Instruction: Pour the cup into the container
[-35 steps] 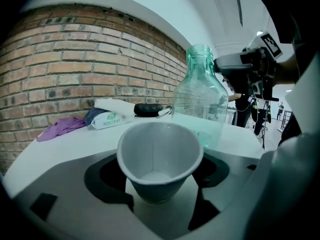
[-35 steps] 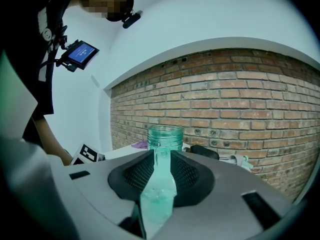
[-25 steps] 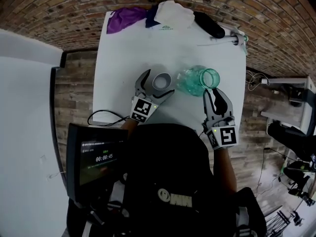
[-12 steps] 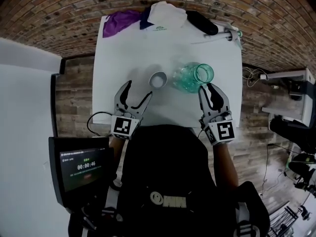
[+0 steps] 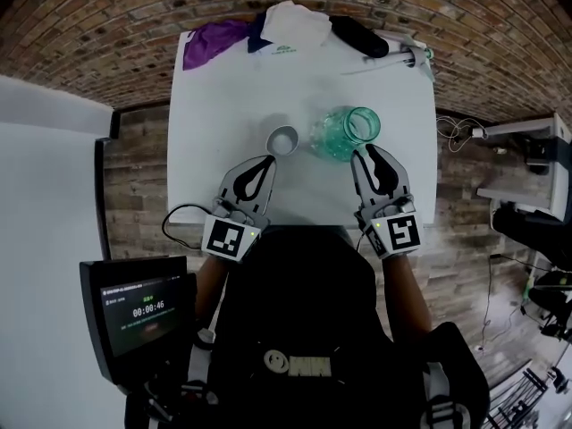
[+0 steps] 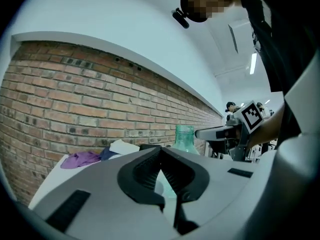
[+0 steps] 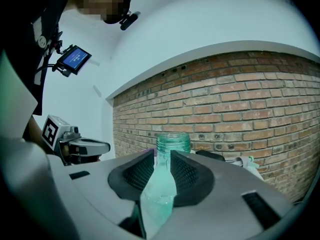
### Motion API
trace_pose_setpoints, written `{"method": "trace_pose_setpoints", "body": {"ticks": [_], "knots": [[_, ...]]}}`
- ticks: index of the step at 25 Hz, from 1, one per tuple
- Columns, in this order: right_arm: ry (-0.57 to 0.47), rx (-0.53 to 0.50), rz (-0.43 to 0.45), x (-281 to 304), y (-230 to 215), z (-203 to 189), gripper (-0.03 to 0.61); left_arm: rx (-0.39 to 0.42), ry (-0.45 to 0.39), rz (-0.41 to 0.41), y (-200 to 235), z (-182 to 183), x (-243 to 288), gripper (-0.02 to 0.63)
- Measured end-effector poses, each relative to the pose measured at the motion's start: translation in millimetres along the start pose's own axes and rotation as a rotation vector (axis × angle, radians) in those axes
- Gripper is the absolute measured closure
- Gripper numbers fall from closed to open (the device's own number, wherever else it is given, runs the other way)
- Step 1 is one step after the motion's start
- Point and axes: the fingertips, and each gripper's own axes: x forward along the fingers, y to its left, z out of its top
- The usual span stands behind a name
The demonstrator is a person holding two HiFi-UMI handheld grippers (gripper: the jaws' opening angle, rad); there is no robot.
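A small white cup (image 5: 283,139) stands upright on the white table (image 5: 223,105). Just to its right is a green glass bottle (image 5: 344,134) with an open mouth. My left gripper (image 5: 268,161) hangs a little short of the cup and does not touch it. Its jaws have just been closing and are now shut with nothing between them. My right gripper (image 5: 366,150) points at the bottle from the near side, jaws narrowly apart. In the right gripper view the bottle (image 7: 173,141) stands just beyond the jaws, and they do not clamp it.
Purple cloth (image 5: 214,41), white cloth (image 5: 290,27), a black object (image 5: 357,36) and a long tool (image 5: 402,59) lie along the table's far edge by the brick wall. A timer screen (image 5: 138,309) is at lower left, with a cable (image 5: 179,217) at the near table edge.
My left gripper, which stood open around the cup, drew back toward me and rose. Its jaws then shut on nothing. The cup stayed on the table. The right gripper held still.
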Motion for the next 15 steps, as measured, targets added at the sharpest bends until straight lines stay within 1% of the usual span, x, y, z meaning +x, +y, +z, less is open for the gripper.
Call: {"method": "trace_pose_setpoints", "body": {"ticks": [3,5,7,9,11,12,14,15], "knots": [[0.029,0.002,-0.001,-4,5,-2,0.472,-0.038,0.024,-0.015,-7,-4,-1,0.609],[0.016,-0.001,0.003,-4,8,-2,0.472,-0.052,0.031,-0.013,-10,-5,-2,0.609],[0.012,0.012,0.010,-7,13,-5,0.472,-0.035,0.029,-0.013,-16,-4,-6,0.609],[-0.034,0.010,0.027,-12,17,-2,0.472,-0.016,0.026,-0.015,-26,-3,-9,0.609],[-0.057,0.001,0.044,-18,21,1,0.480,-0.015,0.019,-0.018,-37,0,-12,0.609],[-0.063,-0.004,0.051,-21,23,1,0.496,-0.014,0.015,-0.017,-42,2,-13,0.609],[-0.081,-0.004,0.058,-29,27,3,0.554,-0.010,0.007,-0.014,-51,6,-17,0.609],[-0.091,-0.001,0.060,-35,28,5,0.569,-0.011,0.004,-0.012,-56,7,-19,0.609]]}}
